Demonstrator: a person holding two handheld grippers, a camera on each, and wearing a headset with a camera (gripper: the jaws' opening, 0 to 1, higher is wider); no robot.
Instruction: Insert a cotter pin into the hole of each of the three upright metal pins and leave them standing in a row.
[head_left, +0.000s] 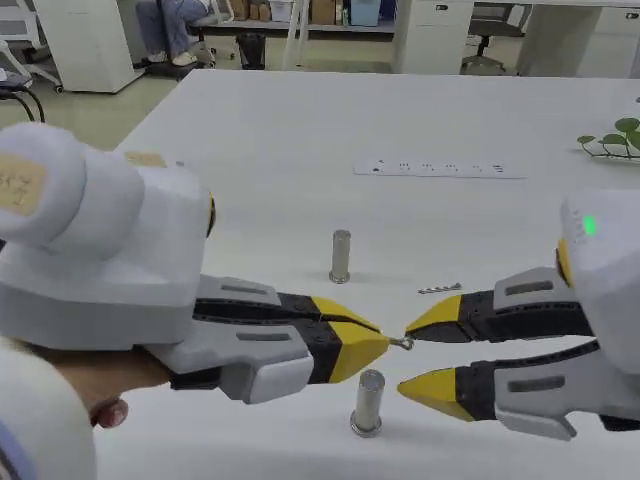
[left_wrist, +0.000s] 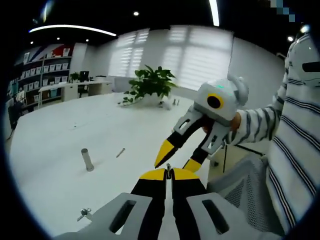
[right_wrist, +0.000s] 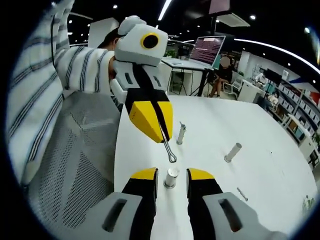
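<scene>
My left gripper (head_left: 387, 345) is shut on a thin cotter pin (right_wrist: 170, 148), whose looped end (head_left: 403, 343) pokes out past the yellow tips. Facing it, my right gripper (head_left: 405, 358) stands open, its upper tip almost touching that loop. One upright metal pin (head_left: 367, 402) stands just below and ahead of the right jaws, and appears between them (right_wrist: 171, 177) in the right gripper view. A second metal pin (head_left: 340, 256) stands farther back. A third metal pin (right_wrist: 181, 132) stands behind the left gripper (right_wrist: 150, 115), with something thin at its top.
A loose cotter pin (head_left: 440, 289) lies on the white table (head_left: 260, 150) right of the far pin. A white power strip (head_left: 437, 168) lies farther back, and a plant sprig (head_left: 612, 140) sits at the right edge. Chairs and cabinets stand beyond the table.
</scene>
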